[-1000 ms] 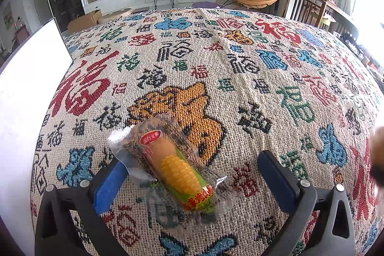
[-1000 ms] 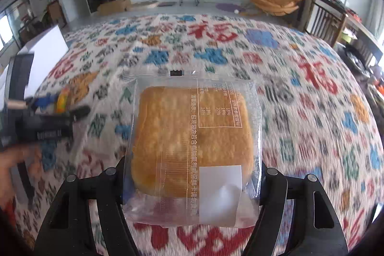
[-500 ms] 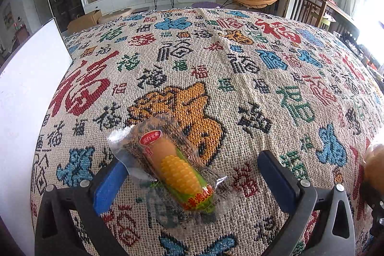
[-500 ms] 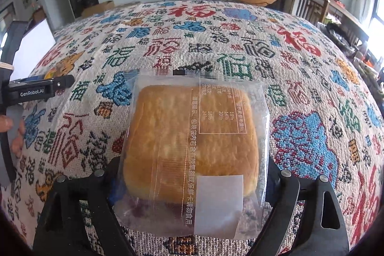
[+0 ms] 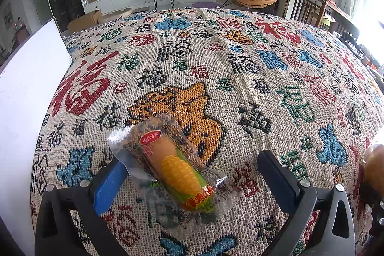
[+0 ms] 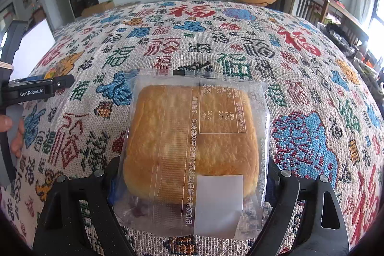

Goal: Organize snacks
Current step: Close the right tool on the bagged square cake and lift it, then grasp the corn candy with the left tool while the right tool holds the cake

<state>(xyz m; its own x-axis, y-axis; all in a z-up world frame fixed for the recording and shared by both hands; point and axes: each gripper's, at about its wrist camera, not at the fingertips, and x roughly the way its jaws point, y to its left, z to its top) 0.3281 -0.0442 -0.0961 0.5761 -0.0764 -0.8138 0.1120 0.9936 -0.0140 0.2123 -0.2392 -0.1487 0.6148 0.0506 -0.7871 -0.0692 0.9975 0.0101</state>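
A corn-shaped snack in a clear wrapper [image 5: 175,169] lies on the patterned tablecloth [image 5: 240,64], between the wide-open fingers of my left gripper [image 5: 192,174]; its wrapper touches the blue left pad [image 5: 108,186]. My right gripper [image 6: 192,174] is shut on a wrapped square bread cake [image 6: 192,138] and holds it just above the cloth. The left gripper shows at the left edge of the right wrist view [image 6: 36,90]. The cake's edge shows at the right edge of the left wrist view [image 5: 374,164].
A white board [image 5: 24,92] stands along the table's left edge; it also shows in the right wrist view [image 6: 33,47]. Wooden chairs [image 5: 309,6] stand at the far right of the table. Beyond the table is a living room with a TV.
My right gripper has swung to the right and lowered toward the cloth with the cake. The left gripper and the corn snack have not moved.
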